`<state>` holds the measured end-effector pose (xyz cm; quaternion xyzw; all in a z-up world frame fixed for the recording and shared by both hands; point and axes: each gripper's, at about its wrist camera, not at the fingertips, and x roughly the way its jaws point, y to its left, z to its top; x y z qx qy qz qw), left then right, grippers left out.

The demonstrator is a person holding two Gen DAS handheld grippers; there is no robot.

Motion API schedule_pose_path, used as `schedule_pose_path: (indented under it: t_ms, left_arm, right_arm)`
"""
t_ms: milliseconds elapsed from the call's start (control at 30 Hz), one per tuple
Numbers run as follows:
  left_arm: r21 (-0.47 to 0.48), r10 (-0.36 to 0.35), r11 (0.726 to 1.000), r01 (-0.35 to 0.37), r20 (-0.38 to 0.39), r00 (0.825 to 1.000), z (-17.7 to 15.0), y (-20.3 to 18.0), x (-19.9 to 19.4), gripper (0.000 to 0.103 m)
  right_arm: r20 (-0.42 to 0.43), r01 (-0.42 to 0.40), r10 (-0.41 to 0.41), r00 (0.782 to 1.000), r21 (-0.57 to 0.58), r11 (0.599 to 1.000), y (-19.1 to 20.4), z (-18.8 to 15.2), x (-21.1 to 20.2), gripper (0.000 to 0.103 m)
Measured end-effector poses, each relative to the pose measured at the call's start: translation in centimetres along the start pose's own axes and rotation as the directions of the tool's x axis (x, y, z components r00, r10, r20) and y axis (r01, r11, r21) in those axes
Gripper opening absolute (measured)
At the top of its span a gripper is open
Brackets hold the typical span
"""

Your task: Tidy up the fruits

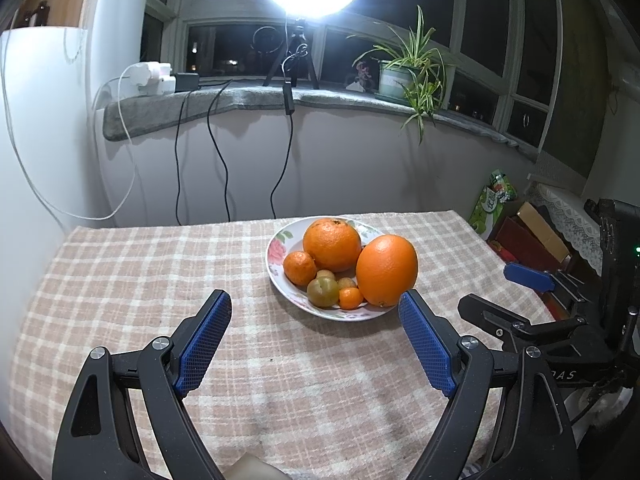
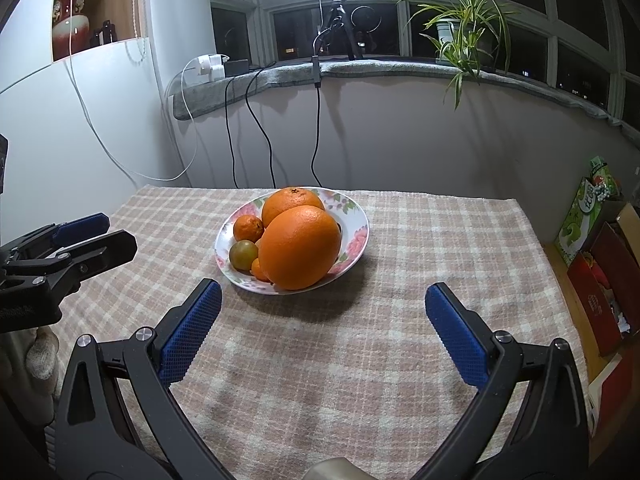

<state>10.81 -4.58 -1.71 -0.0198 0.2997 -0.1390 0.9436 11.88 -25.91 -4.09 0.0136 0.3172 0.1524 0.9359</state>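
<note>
Floral-rimmed white ceramic plate (image 1: 276, 249) piled with 2 large oranges (image 2: 299, 246) and small fruits, far centre of checked tablecloth (image 2: 420, 240), left gripper (image 1: 315, 312) and right gripper (image 2: 323, 304) both spread wide, empty, near side.

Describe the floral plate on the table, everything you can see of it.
The plate is a shallow white dish, glossy like ceramic, with pink flowers and green leaves printed round its rim. It sits flat on the checked tablecloth, toward the far side of the table. It holds two large oranges, smaller orange citrus and a greenish fruit, piled touching. Neither gripper touches it.
</note>
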Motion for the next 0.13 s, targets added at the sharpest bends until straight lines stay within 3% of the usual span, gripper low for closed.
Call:
schedule_pose_path:
  t_ms: [133]
  left_arm:
    - [0.005, 0.016, 1.000, -0.015, -0.007, 1.000, 0.01, 0.19, 0.32, 0.086]
  right_arm:
    - [-0.002, 0.004, -0.004, 1.000, 0.004, 1.000, -0.28, 0.04, 0.33, 0.103]
